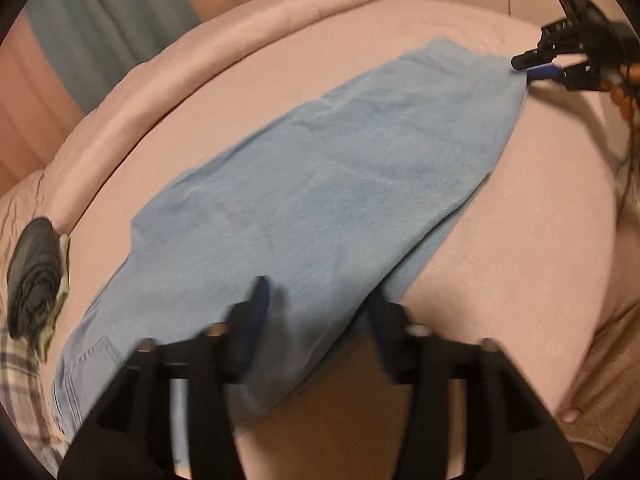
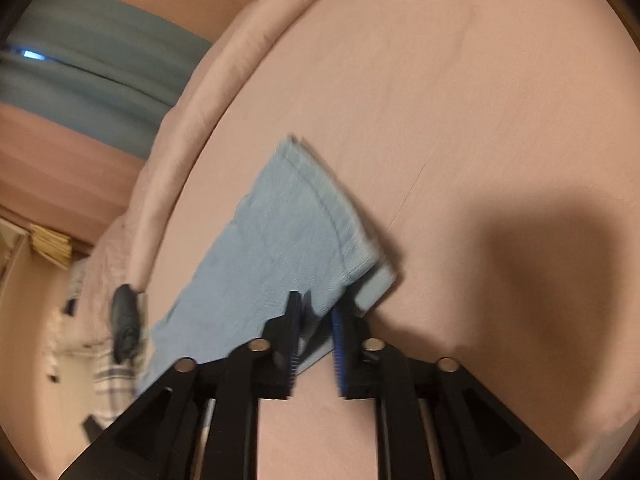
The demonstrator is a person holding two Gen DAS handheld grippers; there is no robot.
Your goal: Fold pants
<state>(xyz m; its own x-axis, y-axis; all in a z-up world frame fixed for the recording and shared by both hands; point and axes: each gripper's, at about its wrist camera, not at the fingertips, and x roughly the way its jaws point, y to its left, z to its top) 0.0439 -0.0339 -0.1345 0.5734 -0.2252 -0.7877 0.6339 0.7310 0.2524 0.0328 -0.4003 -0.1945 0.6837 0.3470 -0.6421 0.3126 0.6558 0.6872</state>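
Observation:
Light blue pants [image 1: 312,204] lie folded lengthwise on a pink bed [image 1: 520,280], waist at lower left, leg hems at upper right. My left gripper [image 1: 316,304] is open, its jaws wide apart over the near edge of the pants at thigh height. My right gripper [image 1: 528,68] shows at the upper right at the hem corner. In the right wrist view the right gripper [image 2: 316,304] has a narrow gap between its jaws, with the hem end of the pants [image 2: 288,248] just in front of and partly between them. The view is blurred.
A dark bundled garment [image 1: 34,276] and plaid fabric [image 1: 20,384] lie at the bed's left side. A rolled pink duvet edge [image 1: 200,60] runs along the far side. Blue-grey curtains [image 1: 108,20] hang behind. A dark shadow [image 2: 560,264] falls on the sheet.

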